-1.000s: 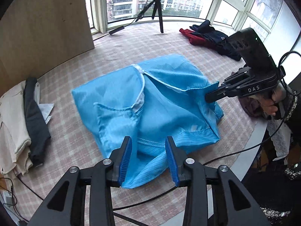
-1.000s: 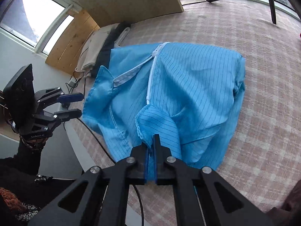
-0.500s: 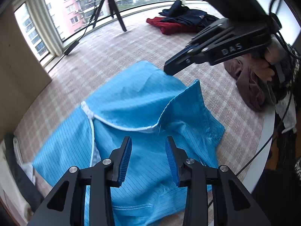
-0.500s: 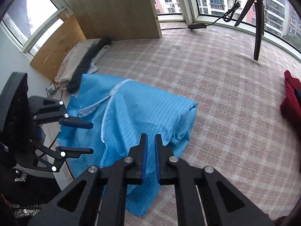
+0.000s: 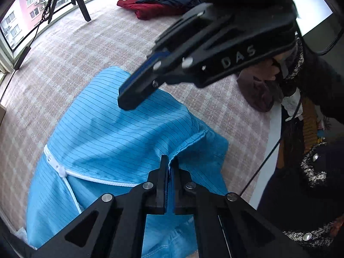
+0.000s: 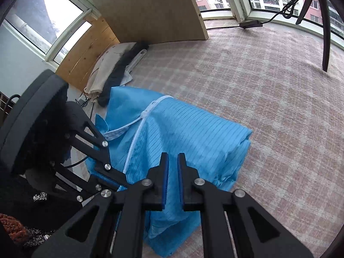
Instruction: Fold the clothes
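Observation:
A light blue pinstriped garment (image 5: 120, 137) with a white zipper (image 6: 137, 137) lies bunched on the checked tablecloth (image 5: 90, 49). My left gripper (image 5: 169, 165) points steeply down and is shut on a raised seam fold at the garment's near right side. My right gripper (image 6: 173, 163) hovers just above the garment with a narrow gap between its pads; only cloth lying below shows through the gap. In the left wrist view the right gripper (image 5: 129, 101) hangs over the garment's far part with nothing in it. A hand holds it.
Red and navy clothes (image 5: 163, 6) lie at the far side. A brown garment (image 5: 258, 90) sits by the table's white edge (image 5: 273, 133). Folded beige and black clothes (image 6: 111, 73) lie beside a wooden board (image 6: 150, 10). A tripod leg (image 6: 325, 32) stands on the cloth.
My left gripper swung across to the garment's right side and shut on its fold. My right gripper let go of the cloth it pinched, parted slightly and came closer to the left one.

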{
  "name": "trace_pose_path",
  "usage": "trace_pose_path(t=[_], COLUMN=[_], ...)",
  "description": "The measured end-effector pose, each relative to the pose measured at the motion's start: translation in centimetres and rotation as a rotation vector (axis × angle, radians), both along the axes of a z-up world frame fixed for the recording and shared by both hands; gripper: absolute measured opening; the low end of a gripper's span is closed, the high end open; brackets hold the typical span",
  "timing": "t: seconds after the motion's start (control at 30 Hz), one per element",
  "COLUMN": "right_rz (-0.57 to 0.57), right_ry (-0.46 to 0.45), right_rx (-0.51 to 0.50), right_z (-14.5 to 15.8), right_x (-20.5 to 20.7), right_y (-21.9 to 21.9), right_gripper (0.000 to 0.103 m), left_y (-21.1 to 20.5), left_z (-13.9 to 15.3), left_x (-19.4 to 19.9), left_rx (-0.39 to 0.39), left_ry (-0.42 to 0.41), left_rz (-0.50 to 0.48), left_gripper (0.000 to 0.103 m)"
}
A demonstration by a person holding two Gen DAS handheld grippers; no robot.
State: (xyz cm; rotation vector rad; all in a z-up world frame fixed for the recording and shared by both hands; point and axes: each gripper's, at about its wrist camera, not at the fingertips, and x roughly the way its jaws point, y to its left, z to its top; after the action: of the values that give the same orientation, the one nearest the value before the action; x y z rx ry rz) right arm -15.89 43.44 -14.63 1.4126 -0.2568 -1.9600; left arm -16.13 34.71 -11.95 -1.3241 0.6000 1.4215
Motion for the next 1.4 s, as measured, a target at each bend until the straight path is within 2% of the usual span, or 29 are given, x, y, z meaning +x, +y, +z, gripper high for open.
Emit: trace_pose_path(t=[0.07,0.13,0.23,0.33,0.37,0.4,0.43,0.53,0.57,0.6,0.63,0.7,0.8,0.93,1.0,1.1,1.17,1.27,1.33,1.37,1.4], right_rz=[0.065,0.121,0.156,0.094,0.065,0.031,-0.002,-0.080,-0.097,-0.107,-0.112,-0.114,-0.099,-0.071,-0.076,-0.052,-0.035,-0.167,-0.235,-0.260,-0.272], right_ry=[-0.022,-0.034,-0.083,-0.068,-0.062,-0.055,-0.048,-0.028,-0.020,-0.007,0.012,0.043,0.040,-0.006,-0.017,0.021,0.006,-0.121,-0.172,-0.196,-0.220], right_rx=[0.020,0.109,0.164,0.166,0.165,0.163,0.162,0.130,0.108,0.087,0.070,0.047,0.060,0.101,0.127,0.158,0.171,0.148,0.130,0.128,0.135], right_z=[-1.0,-2.6,-4.7,-3.2,-2.5,-1.7,-0.9,1.2,1.8,2.2,2.5,3.0,2.2,1.2,1.3,2.2,2.3,0.8,-0.2,-0.6,-1.1], right_x=[0.5,1.6,3.0,3.4,3.8,4.3,4.7,7.2,8.1,8.8,9.3,10.1,10.0,10.6,11.3,13.4,14.5,14.3,13.7,13.4,13.0], right_y=[-1.3,-2.1,-2.1,-0.6,0.2,1.0,1.9,3.4,3.5,3.1,2.4,0.9,-1.6,-3.8,-4.5,-5.5,-6.3,-5.5,-5.1,-5.1,-5.4], right_gripper=[0.009,0.009,0.008,0.008,0.008,0.008,0.009,0.012,0.015,0.023,0.032,0.042,0.042,0.042,0.042,0.042,0.042,0.042,0.042,0.042,0.042], left_y=[-0.5,-0.7,-0.3,0.1,0.2,0.1,-0.4,-3.2,-4.6,-5.9,-7.1,-9.7,-13.2,-13.2,-12.6,-11.2,-10.2,-8.6,-7.8,-7.6,-7.5], left_z=[0.9,1.1,-0.3,-2.7,-3.4,-3.8,-3.2,0.4,1.8,2.7,3.0,3.7,4.3,2.1,1.5,0.7,0.3,0.1,-0.2,-0.3,-0.4], left_x=[-0.1,-0.3,-0.6,-1.7,-2.2,-2.6,-2.9,-2.6,-2.1,-1.6,-0.9,0.4,2.6,6.0,6.5,6.4,6.7,8.3,9.2,9.5,9.6], left_rx=[0.022,0.029,-0.001,-0.094,-0.125,-0.146,-0.138,-0.060,-0.035,-0.020,-0.019,-0.016,-0.025,-0.087,-0.091,-0.086,-0.096,-0.108,-0.106,-0.106,-0.110], left_ry=[-0.018,-0.030,-0.031,0.007,0.018,0.026,0.034,0.082,0.108,0.129,0.140,0.164,0.193,0.223,0.228,0.211,0.212,0.232,0.239,0.238,0.234], left_rz=[0.005,0.006,0.004,0.057,0.080,0.108,0.138,0.196,0.217,0.233,0.240,0.253,0.266,0.183,0.148,0.091,0.038,-0.051,-0.103,-0.120,-0.126], left_gripper=[0.001,0.001,0.001,0.005,0.012,0.014,0.012,0.023,0.025,0.027,0.027,0.030,0.032,0.032,0.032,0.032,0.032,0.032,0.032,0.030,0.023])
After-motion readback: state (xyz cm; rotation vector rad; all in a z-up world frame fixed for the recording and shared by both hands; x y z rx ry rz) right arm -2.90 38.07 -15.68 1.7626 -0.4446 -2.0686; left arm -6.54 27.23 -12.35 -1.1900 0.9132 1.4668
